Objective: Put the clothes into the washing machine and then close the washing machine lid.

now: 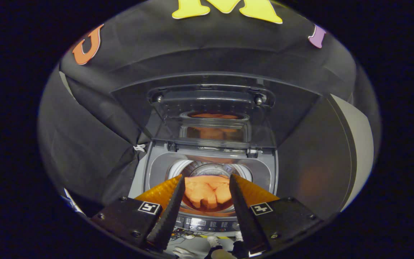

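Gripper (pixel 207 181): fingers spread apart, nothing clamped between them, poised above the open tub and pointing toward 12 o'clock.
Left finger (pixel 169 208): ridged inner face on show, tip over the tub's rim at about 9 o'clock of the cloth.
Right finger (pixel 241 208): same ridged face, tip over the rim at about 3 o'clock of the cloth.
Clothes: crumpled orange fabric bundle (pixel 207 192), down inside the drum, seen straight through the gap between the two fingers, touching neither.
Drum: round ribbed metal tub with a pale ring (pixel 207 169), peeking out at 12 o'clock of the orange bundle.
Machine: grey top-loading washing machine (pixel 153 169), sloped grey surround framing the opening on all sides.
Lid: dark see-through hinged lid (pixel 212 111), standing up open at 12 o'clock beyond the fingertips, orange glow of the cloth mirrored in its window.
Hinges: two small brackets (pixel 252 153) along the lid's lower edge, at the back rim of the opening.
Control panel: curved strip of small buttons and lights (pixel 207 225), at 6 o'clock of the tub, between the finger bases.
Floor: a tangle of thin cables (pixel 183 235) below the panel, too small to make out further.
Surroundings: black cloth booth wall (pixel 95 126) draped close around the machine at 9, 12 and 3 o'clock.
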